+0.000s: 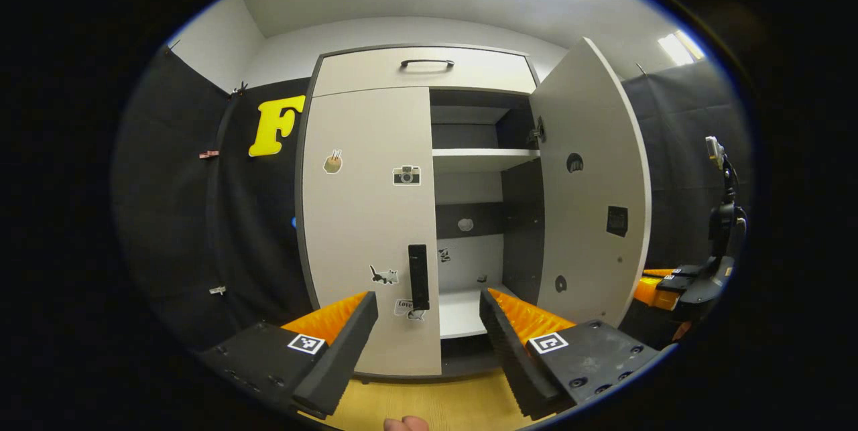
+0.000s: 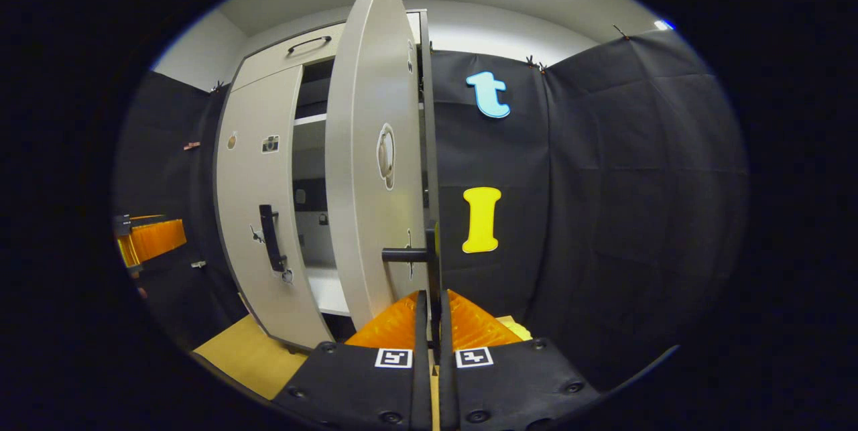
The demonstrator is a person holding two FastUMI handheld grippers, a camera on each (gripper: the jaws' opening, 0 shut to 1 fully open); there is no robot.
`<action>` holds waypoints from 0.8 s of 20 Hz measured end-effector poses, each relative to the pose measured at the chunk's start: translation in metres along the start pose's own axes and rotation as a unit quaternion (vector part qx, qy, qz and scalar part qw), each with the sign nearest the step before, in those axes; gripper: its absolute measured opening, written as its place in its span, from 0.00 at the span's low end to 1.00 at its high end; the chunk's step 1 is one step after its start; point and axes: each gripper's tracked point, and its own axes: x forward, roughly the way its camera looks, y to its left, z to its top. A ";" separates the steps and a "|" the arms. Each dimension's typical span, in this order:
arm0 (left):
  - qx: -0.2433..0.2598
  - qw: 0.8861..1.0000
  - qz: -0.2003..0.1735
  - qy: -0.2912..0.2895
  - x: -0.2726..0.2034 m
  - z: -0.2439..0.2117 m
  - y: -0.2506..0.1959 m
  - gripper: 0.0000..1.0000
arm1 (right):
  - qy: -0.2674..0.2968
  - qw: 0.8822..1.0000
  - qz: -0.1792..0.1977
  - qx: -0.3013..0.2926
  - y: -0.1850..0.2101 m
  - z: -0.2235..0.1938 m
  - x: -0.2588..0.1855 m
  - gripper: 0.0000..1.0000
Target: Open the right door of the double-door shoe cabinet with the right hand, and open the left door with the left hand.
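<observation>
In the left gripper view, the left gripper [image 1: 429, 314] hangs with its fingers spread wide, pinching nothing, in front of the shoe cabinet [image 1: 415, 69]. The left door [image 1: 369, 216] is shut, its dark handle [image 1: 418, 277] showing between the fingers but apart from them. The right door [image 1: 593, 183] stands swung open, baring shelves [image 1: 476, 159] inside. In the right gripper view, the right gripper [image 2: 432, 307] has its fingers pressed close on the right door's handle [image 2: 434, 263], which is seen edge-on, so the contact itself is hard to make out. At the left gripper view's right rim the other gripper is partly cut off.
</observation>
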 end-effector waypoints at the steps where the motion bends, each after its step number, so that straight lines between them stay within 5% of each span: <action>1: -0.001 1.000 0.004 0.001 0.001 0.000 0.000 0.95 | -0.007 1.000 -0.003 0.005 -0.010 0.004 0.001 0.05; 5: 0.011 1.000 0.020 0.006 0.015 -0.003 0.004 0.95 | -0.010 1.000 0.015 0.025 -0.011 0.007 -0.004 0.08; 12: 0.018 0.999 0.023 0.022 0.072 -0.018 0.004 0.95 | -0.015 1.000 -0.011 0.003 -0.033 0.015 -0.030 0.13; 16: 0.034 0.999 0.032 0.020 0.114 -0.022 0.007 0.94 | -0.002 0.999 -0.005 0.039 -0.039 0.009 -0.045 0.48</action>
